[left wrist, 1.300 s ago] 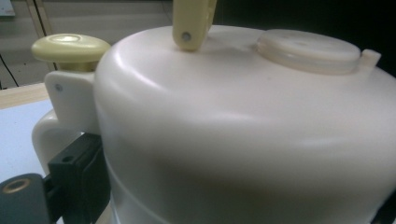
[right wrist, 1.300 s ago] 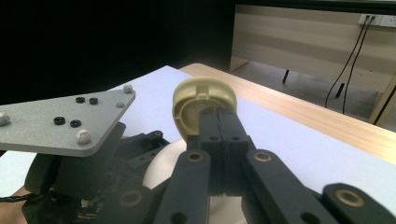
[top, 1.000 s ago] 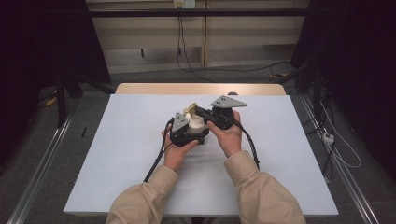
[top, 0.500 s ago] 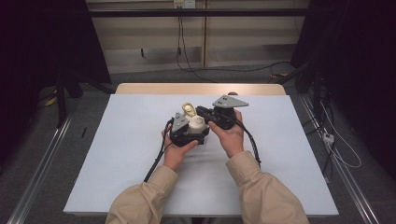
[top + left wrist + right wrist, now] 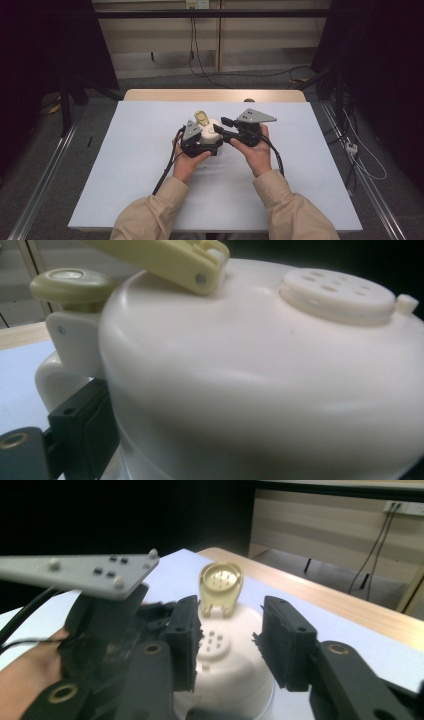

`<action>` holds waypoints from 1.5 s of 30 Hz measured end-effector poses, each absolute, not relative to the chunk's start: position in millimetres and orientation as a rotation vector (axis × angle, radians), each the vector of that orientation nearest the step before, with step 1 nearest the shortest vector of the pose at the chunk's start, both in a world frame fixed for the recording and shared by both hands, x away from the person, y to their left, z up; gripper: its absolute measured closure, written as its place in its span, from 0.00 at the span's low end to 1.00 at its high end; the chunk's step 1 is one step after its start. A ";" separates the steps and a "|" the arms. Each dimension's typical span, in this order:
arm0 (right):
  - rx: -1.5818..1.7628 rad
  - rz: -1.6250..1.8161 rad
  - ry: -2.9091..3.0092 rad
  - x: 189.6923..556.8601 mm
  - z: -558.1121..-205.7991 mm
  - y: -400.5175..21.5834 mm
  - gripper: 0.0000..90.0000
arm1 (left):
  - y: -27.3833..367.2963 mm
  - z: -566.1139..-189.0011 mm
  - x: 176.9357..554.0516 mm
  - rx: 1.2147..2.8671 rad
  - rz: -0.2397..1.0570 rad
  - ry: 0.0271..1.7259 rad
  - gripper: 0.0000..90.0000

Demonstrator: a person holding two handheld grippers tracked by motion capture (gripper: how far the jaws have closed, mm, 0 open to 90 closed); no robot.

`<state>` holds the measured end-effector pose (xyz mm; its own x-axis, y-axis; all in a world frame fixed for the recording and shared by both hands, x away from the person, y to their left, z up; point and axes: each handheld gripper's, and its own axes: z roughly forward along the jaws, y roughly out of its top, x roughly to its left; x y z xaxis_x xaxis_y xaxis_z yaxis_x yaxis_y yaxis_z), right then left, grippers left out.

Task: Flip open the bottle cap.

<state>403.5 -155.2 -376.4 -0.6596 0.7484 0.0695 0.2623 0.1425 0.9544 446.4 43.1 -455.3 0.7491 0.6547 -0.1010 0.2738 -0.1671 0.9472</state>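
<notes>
Counter (image 5: 125, 165) bare around cream container (image 5: 209, 131), yellow flip cap (image 5: 202, 118) raised. Left gripper (image 5: 200, 142) clamps container body; right gripper (image 5: 227, 645) spread wide, straddling its top.

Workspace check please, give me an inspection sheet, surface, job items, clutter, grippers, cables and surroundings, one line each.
Surface: white tabletop with a wooden strip along its far edge.
Job's things: cream container at the table's middle, its yellow flip cap raised, showing a perforated top.
Clutter: nothing seen.
Grippers: left gripper pressed against the container's side, grip state unclear; right gripper open, its jaws either side of the perforated top without touching.
Cables: a black cable trails from the left gripper, another from the right.
Surroundings: floor with loose wires, metal rails, wall outlet behind.
</notes>
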 end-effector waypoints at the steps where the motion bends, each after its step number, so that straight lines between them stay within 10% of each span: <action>1: 0.970 1.528 1.994 401.4 -377.5 -157.4 0.56 | 43.8 -455.2 446.7 1.753 0.387 0.734 0.06; 11: 1.027 1.499 1.962 380.4 -390.1 -186.1 0.27 | 48.5 -451.6 440.3 1.807 0.355 0.707 0.05; 45: 1.074 1.389 1.952 330.2 -432.1 -236.5 0.16 | 143.0 -438.5 395.0 1.851 0.325 0.720 0.06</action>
